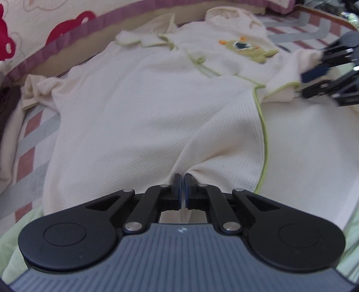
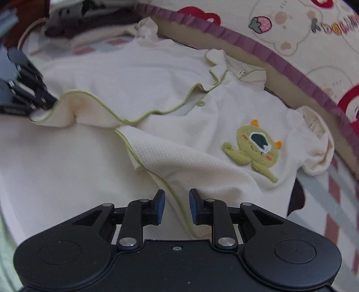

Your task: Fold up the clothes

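A cream waffle-knit baby garment (image 1: 139, 107) with green piping and a green monster patch (image 1: 249, 50) lies spread on the bed. My left gripper (image 1: 182, 179) is shut on a pinch of its near edge. In the right wrist view the garment (image 2: 179, 94) lies with the patch (image 2: 253, 148) at right. My right gripper (image 2: 177, 197) is open, its fingers on either side of the green-piped front hem. It also shows in the left wrist view (image 1: 311, 83) at the right edge. The left gripper shows in the right wrist view (image 2: 48, 102) at the garment's far left corner.
A white sheet (image 2: 44, 166) lies under the garment, over a pink-and-grey striped cover (image 1: 29, 143). A cream pillow with red shapes and purple frill (image 2: 303, 45) runs along the far side. A heap of dark clothes (image 2: 74, 20) sits at the back left.
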Motion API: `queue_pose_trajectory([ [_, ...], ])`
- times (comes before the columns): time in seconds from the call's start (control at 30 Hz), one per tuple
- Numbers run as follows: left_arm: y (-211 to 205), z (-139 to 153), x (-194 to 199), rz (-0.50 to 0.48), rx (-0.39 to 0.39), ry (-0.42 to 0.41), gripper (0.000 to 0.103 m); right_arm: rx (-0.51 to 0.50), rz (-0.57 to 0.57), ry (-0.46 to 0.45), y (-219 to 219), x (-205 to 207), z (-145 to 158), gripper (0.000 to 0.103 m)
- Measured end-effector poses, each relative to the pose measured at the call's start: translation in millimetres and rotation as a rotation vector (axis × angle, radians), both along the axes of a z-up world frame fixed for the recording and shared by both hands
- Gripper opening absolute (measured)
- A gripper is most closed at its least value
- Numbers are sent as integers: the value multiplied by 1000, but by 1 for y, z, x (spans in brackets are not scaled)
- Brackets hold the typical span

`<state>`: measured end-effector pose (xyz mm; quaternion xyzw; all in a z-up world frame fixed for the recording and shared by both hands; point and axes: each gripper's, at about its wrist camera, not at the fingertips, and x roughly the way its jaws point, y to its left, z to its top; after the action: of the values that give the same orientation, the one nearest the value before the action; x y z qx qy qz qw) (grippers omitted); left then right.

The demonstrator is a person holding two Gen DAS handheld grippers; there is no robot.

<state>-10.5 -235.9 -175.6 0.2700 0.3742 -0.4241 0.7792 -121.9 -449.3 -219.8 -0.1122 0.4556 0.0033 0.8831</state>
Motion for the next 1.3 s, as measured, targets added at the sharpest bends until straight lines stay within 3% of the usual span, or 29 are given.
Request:
queue_pose_trajectory([
  [0.07,2,2,2,11,-10,17,4,75,-37,16,-9,5,-6,27],
  [0.13,5,4,4,19,-21,35,3,159,-69,28,-18,7,-8,4],
  [0.2,10,9,5,24,-43,63,2,257,-94,35,-27,4,-3,2],
  [0.37,28,26,9,25,-158,147,1,619,-134,30,-49,-25,38,2],
  [0.4,30,28,10,32,-178,160,1,604,-128,25,-47,-30,46,2],
  [0.47,31,30,16,56,-210,187,1,447,-110,-5,-37,-35,56,2],
  [0.6,34,28,32,152,-294,238,1,135,21,-14,-14,-24,38,21],
  [0.63,36,27,37,191,-306,243,1,110,40,2,-10,-18,30,29],
  [0.67,37,26,40,231,-301,225,1,102,51,20,-7,-12,23,30],
  [0.77,37,24,35,191,-244,121,2,71,52,44,-7,8,2,33],
  [0.87,30,28,11,18,-210,41,4,90,16,33,-17,22,-7,36],
  [1.0,16,26,-10,-126,-237,80,6,123,18,46,-20,32,-17,57],
  [1.07,13,26,-11,-140,-293,132,21,151,1,53,-22,34,-16,57],
  [1.1,12,26,-11,-132,-303,146,26,191,-16,57,-27,33,-14,47],
  [1.13,12,26,-10,-123,-304,141,32,238,-35,62,-32,31,-11,22],
  [1.2,13,27,-8,-103,-305,129,32,332,-72,70,-42,28,-6,6],
  [1.23,14,27,-6,-95,-299,123,32,382,-92,68,-48,26,-3,1],
  [1.3,16,27,-4,-79,-282,106,32,471,-130,59,-58,19,4,3],
])
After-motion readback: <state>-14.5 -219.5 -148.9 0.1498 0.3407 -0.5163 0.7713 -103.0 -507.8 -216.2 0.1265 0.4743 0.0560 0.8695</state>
